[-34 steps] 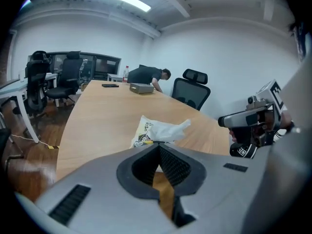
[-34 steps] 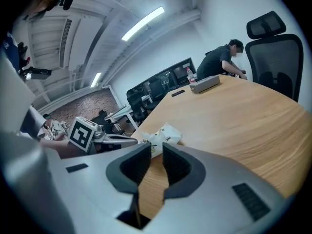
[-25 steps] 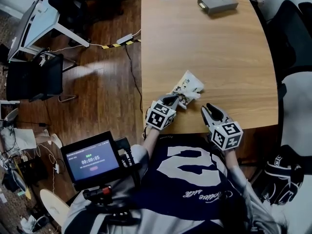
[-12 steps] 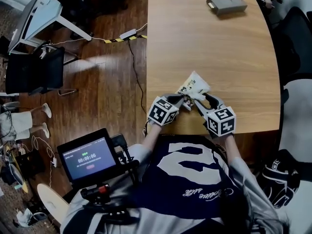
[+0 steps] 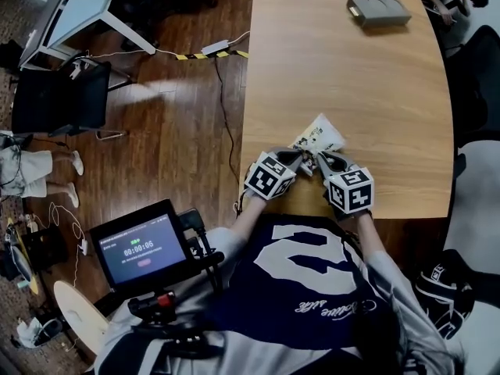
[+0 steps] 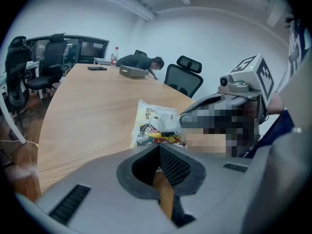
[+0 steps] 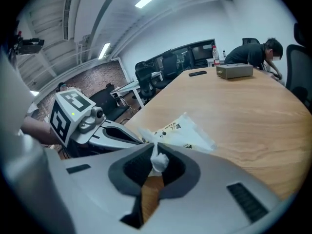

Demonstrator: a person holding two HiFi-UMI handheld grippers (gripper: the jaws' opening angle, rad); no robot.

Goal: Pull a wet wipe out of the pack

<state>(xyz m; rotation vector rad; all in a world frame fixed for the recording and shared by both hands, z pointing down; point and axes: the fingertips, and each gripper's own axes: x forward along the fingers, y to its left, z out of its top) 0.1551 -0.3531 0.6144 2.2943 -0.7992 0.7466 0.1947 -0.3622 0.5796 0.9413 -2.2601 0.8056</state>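
Right hand-held gripper (image 7: 154, 145) just closed on wet wipe (image 7: 159, 162) — left hand-held gripper (image 6: 159, 146) clamps pack (image 6: 153, 123) by table (image 5: 406, 186) edge.

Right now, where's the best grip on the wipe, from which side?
The white tuft of wipe standing out of the pack; nothing else of it is free. Come from the near right, beside the left gripper holding the pack. The right gripper has just closed its jaws on it.

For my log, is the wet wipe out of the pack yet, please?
Partly out: the right gripper has just closed its jaws on a white wipe tuft joined to the pack.
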